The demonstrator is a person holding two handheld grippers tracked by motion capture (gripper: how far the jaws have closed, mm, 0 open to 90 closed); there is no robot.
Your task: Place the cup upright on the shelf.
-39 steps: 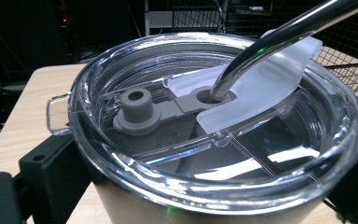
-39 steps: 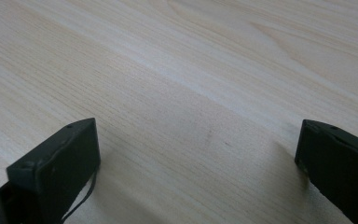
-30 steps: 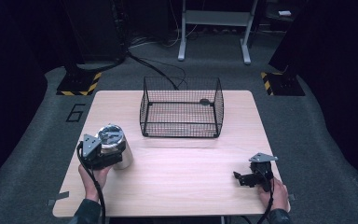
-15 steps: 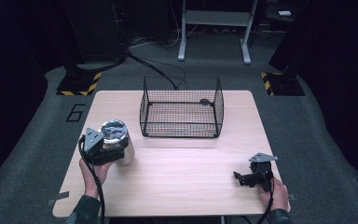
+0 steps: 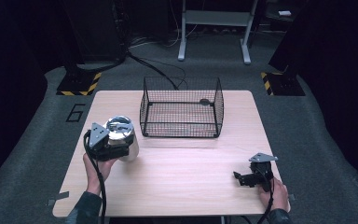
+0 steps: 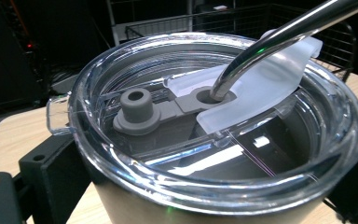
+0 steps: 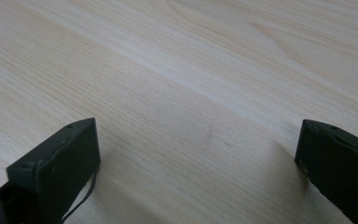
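A steel tumbler [image 5: 122,138] with a clear lid [image 6: 214,140] and a metal straw [image 6: 270,42] is at the table's left side. My left gripper [image 5: 108,145] is shut on its body, one black jaw on either side just under the lid rim. I cannot tell whether its base touches the table. A black wire basket [image 5: 182,108] stands empty behind it, to the right. My right gripper [image 5: 239,178] rests low at the table's front right. Its jaws are open with only bare wood between them in the right gripper view [image 7: 196,154].
The light wooden table [image 5: 191,182] has bare wood between the two grippers. The basket takes up the back middle. Dark floor, cables and a metal stand leg [image 5: 182,32] lie beyond the far edge.
My left gripper has carried the tumbler a little forward and to the right, closer to the basket. The right gripper has stayed put.
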